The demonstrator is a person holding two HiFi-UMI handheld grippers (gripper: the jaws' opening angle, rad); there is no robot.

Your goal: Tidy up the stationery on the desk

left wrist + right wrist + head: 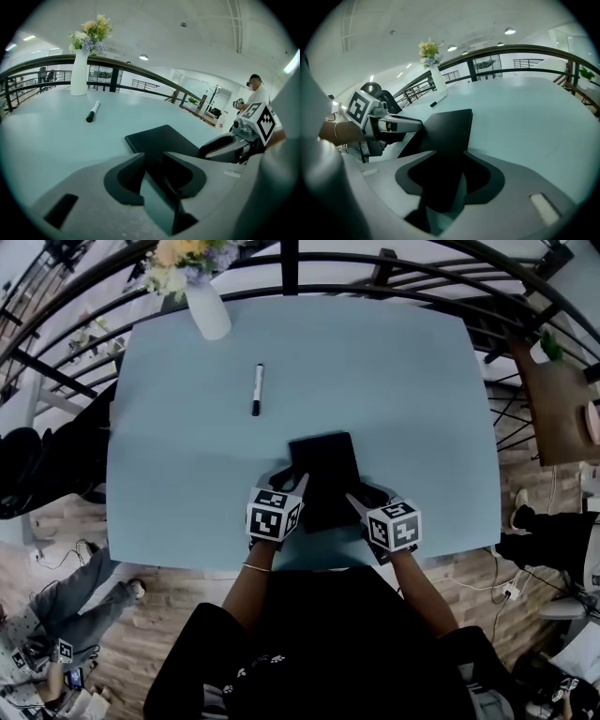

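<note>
Between left gripper [153, 158], right gripper [458, 157], notebook [324, 465], seemingly clamped

A pale blue-green desk [187, 427] fills mid-frame. At lower centre lies a plain black pad [323, 470], flanked by the left gripper [300, 484] and right gripper [353, 499], whose cubes [274, 517] show black-and-white squares. Above is a white, black-capped pen [257, 388]. At upper left a white vase [208, 313] holds yellow and lilac flowers [183, 259].
</note>
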